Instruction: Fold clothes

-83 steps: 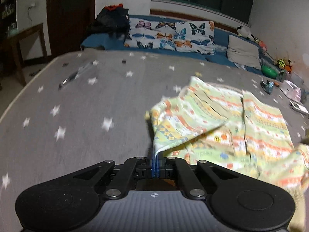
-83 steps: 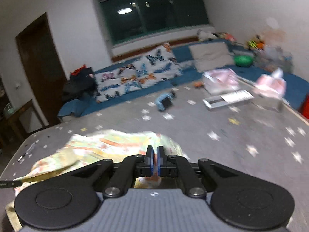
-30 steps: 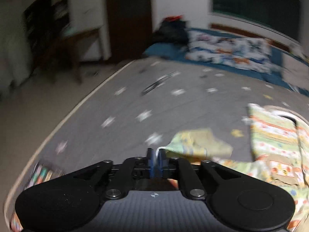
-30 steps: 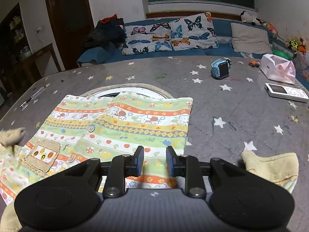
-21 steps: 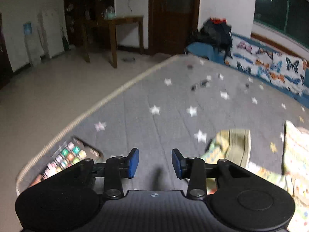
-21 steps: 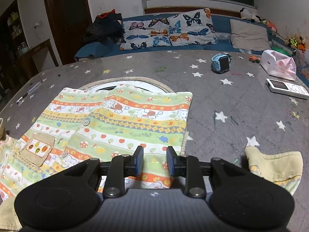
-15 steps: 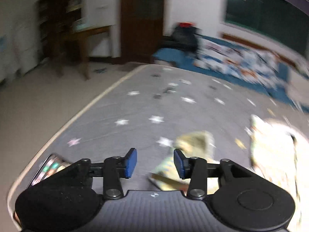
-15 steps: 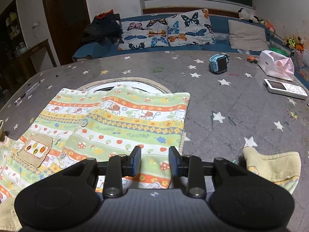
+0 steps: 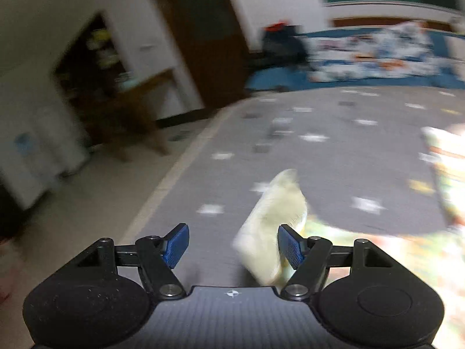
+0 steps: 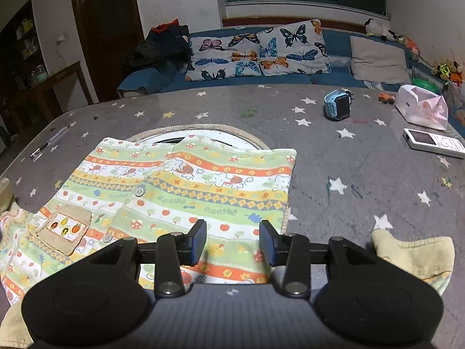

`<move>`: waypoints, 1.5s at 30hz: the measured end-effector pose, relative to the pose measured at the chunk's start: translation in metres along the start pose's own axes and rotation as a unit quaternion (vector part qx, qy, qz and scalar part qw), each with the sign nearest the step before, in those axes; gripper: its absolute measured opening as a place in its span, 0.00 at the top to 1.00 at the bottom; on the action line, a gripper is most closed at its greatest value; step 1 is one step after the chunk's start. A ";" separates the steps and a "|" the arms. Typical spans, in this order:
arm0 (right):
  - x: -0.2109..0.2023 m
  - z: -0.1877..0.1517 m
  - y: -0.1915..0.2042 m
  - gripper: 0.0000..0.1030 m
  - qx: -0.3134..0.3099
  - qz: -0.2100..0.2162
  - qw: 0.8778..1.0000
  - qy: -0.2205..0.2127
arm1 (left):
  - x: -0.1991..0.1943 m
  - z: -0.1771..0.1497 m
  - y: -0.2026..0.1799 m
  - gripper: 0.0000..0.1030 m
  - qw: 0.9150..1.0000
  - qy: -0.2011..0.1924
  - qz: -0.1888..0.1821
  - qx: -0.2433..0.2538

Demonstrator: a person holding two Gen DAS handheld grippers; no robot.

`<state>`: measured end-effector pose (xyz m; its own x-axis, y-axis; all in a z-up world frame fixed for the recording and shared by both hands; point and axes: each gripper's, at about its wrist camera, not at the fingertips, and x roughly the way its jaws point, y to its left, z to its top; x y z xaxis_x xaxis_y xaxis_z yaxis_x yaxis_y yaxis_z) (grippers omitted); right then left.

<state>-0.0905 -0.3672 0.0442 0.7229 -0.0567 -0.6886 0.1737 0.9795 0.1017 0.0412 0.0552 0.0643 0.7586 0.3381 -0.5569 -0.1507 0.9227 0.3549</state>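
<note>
A child's patterned shirt (image 10: pixel 186 192) with green, orange and yellow stripes lies spread flat on the grey star-print mat (image 10: pixel 363 174). Its right sleeve ends in a pale yellow cuff (image 10: pixel 415 253) at the lower right. My right gripper (image 10: pixel 232 244) hovers open over the shirt's bottom hem. In the blurred left wrist view, the other yellow cuff (image 9: pixel 276 215) lies on the mat just inside my open left gripper (image 9: pixel 232 245), close to its right finger. The shirt's body (image 9: pixel 447 160) shows at the far right edge there.
A blue smartwatch (image 10: pixel 337 106), a white remote (image 10: pixel 433 142) and a white bag (image 10: pixel 421 107) sit at the mat's back right. A pen (image 10: pixel 49 142) lies at the left. Butterfly pillows (image 10: pixel 255 49) and dark clothes (image 10: pixel 162 46) rest on the blue bench. The mat's left edge (image 9: pixel 174 171) borders bare floor.
My left gripper let go of the left cuff, opened wide and swung over it. My right gripper opened wider above the hem. The shirt now lies flat.
</note>
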 end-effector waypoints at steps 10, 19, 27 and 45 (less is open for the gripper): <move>0.014 0.002 -0.011 0.62 0.013 -0.006 1.000 0.007 | -0.002 0.018 0.028 0.43 0.994 0.023 -0.083 -0.068; 0.034 0.015 -0.029 0.71 0.040 -0.016 0.999 0.007 | -0.039 0.045 -0.094 0.51 0.965 0.002 -0.259 0.030; 0.058 0.031 -0.045 0.80 0.053 -0.023 0.998 0.011 | -0.038 0.060 -0.183 0.51 0.954 0.006 -0.284 0.092; 0.088 0.064 -0.049 0.98 0.039 -0.027 0.999 -0.005 | 0.008 0.078 -0.212 1.00 0.964 -0.005 -0.245 0.102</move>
<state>0.0074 -0.4328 0.0240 0.7174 -0.1104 -0.6878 0.2634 0.9570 0.1212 0.1282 -0.1526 0.0431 0.7134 -0.1326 -0.6881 0.3544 0.9154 0.1911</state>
